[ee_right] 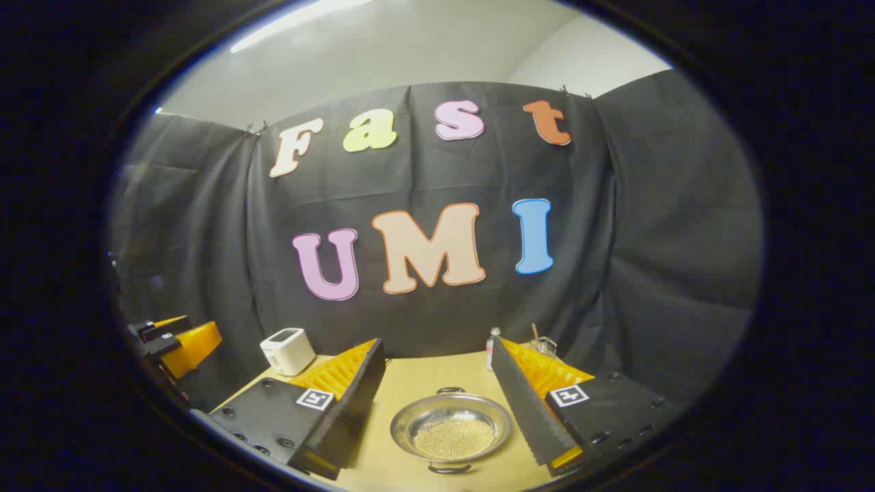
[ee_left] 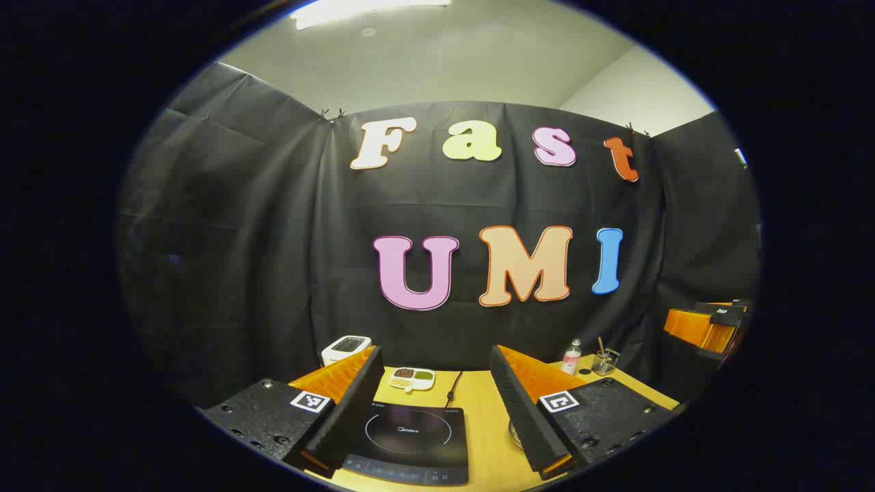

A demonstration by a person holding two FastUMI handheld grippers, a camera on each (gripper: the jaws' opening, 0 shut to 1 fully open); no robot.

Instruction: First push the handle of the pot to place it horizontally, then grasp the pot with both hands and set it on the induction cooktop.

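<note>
Legible text: brand name "Midea" printed inside the ring on the induction cooktop (ee_left: 409, 437); other panel markings too small to read.

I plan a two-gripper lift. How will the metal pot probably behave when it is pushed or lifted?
The pot looks like thin shiny metal, so probably stiff, light and slippery. It is wide and shallow, so tipping seems unlikely; on the smooth table it may slide.

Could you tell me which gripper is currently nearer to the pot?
The right gripper: the pot lies on the table between its open fingers. The left gripper hangs over the induction cooktop instead.
</note>
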